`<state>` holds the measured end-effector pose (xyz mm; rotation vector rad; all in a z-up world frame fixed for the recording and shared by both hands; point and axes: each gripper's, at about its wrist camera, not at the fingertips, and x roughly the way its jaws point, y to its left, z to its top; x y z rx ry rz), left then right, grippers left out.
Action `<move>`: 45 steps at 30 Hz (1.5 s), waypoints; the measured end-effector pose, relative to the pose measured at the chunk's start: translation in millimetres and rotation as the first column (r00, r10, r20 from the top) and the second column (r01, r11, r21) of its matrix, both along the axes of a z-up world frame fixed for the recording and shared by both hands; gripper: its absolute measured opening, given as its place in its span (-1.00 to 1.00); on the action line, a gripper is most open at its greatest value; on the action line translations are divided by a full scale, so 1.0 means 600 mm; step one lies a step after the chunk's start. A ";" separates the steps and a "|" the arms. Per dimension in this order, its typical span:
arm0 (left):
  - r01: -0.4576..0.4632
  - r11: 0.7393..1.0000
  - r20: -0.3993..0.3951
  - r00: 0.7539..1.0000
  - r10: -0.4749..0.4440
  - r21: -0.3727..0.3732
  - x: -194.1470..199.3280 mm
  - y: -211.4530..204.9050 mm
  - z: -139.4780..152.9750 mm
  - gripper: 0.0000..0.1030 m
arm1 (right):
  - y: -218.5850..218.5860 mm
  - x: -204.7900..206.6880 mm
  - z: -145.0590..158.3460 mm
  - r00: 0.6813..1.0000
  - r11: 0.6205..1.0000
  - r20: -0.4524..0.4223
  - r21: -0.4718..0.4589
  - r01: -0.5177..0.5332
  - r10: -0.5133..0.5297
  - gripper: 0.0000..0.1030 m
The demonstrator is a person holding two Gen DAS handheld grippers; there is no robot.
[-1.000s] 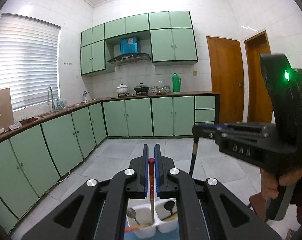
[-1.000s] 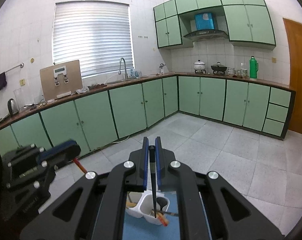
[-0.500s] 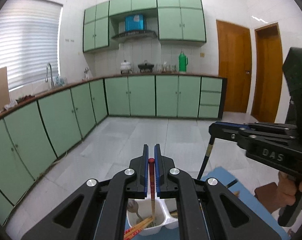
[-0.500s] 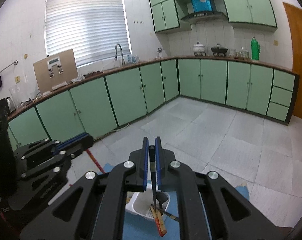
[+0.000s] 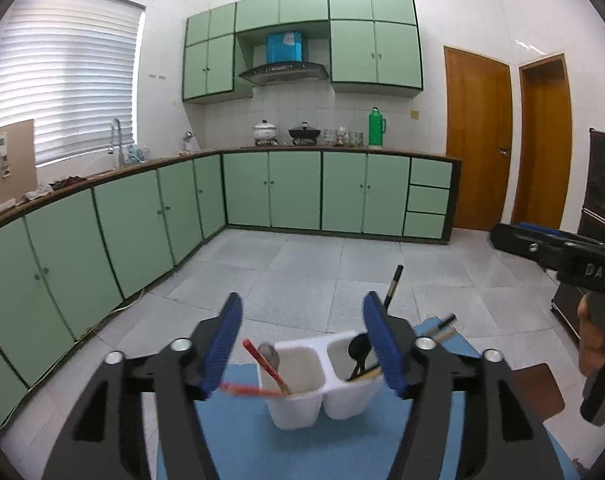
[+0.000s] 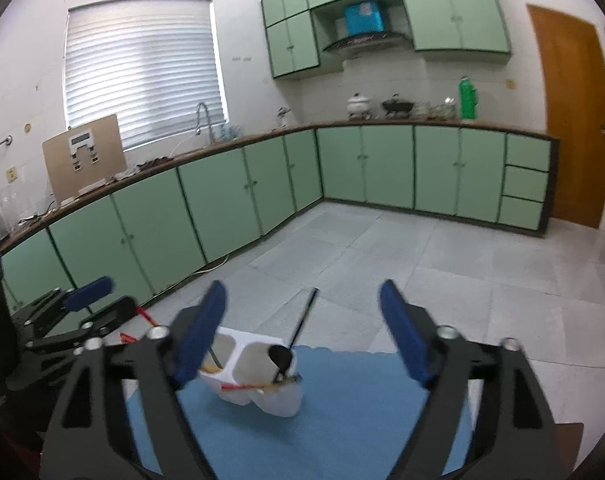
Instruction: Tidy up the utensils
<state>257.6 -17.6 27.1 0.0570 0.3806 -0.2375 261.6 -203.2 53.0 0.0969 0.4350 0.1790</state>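
My left tongs (image 5: 302, 348) are spread wide and hold nothing; my right tongs (image 6: 302, 336) are spread too, likewise empty. Between the left blades, at about 6 o'clock in that view, sits the white two-pocket holder (image 5: 322, 380) on the blue mat (image 5: 238, 440) that covers the surface. A red chopstick (image 5: 264, 366) leans in its left pocket toward 10 o'clock, beside a metal spoon (image 5: 269, 353). The right pocket holds a black spoon (image 5: 358, 346), and a black chopstick (image 5: 393, 286) rises past it toward 12 o'clock. More chopsticks (image 5: 442, 326) lie on the mat at 2 o'clock.

I judge the sticks light, stiff and smooth (likely to pivot or slip in a pinch), so I would take one near its upper third. The holder looks like thin plastic and easy to tip.
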 end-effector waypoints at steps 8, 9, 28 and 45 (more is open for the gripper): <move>-0.031 0.999 -0.016 0.999 0.031 -0.039 -0.114 0.004 -0.016 0.76 | -0.013 -0.121 -0.031 1.000 1.000 -0.002 0.013 0.016 -0.016 0.89; -0.036 0.999 -0.014 0.999 0.036 -0.038 -0.127 0.003 -0.017 0.80 | -0.011 -0.135 -0.036 1.000 1.000 -0.002 0.017 0.019 -0.019 0.89; -0.065 0.998 0.020 0.998 0.065 -0.021 -0.259 -0.007 -0.012 0.88 | 0.046 -0.268 -0.038 0.999 0.998 0.031 -0.046 -0.030 0.031 0.90; -0.079 0.996 0.083 0.993 0.081 -0.033 -0.307 0.000 0.021 0.88 | 0.075 -0.311 -0.015 0.995 0.994 0.067 -0.080 -0.073 0.079 0.90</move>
